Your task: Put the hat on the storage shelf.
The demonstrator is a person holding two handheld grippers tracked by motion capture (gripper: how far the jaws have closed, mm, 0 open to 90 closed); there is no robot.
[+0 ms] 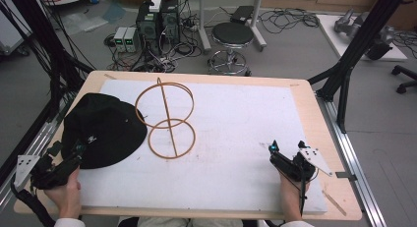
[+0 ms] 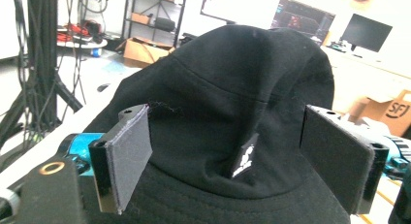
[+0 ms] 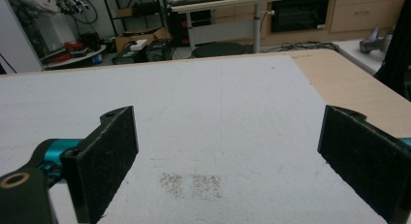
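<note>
Left gripper (image 1: 69, 156): sits at the near-left corner of the table (image 1: 314, 119), held in the person's left hand (image 1: 66, 190). Its jaws stand wide apart and grip nothing. In the left gripper view the black bucket hat (image 2: 228, 117) rises directly ahead, its crown framed between the two pads, the brim running under and past them. A small white logo tag (image 2: 246, 156) on the crown faces the camera.

Black bucket hat (image 1: 103, 128): lies on the left part of the white mat (image 1: 236, 153), crown up, brim spread flat, its near edge just beside or touching the left gripper's jaw tips; contact cannot be confirmed from the high view. The hat lies forward and slightly to the right of that gripper.

Wire stand (image 1: 167, 119): two brown rings joined by a straight rod, lying just to the right of the hat, the lower ring close to the brim. Its long axis runs away from the person.

Right gripper (image 1: 287, 151): at the near-right of the mat, well apart from hat and stand. Its jaws are wide open, nothing between them; the right gripper view shows bare mat (image 3: 218, 132) ahead.

Assessment: the left gripper is by far the nearer to the hat, and is already aligned on the crown. A short advance and closure would likely take it.
</note>
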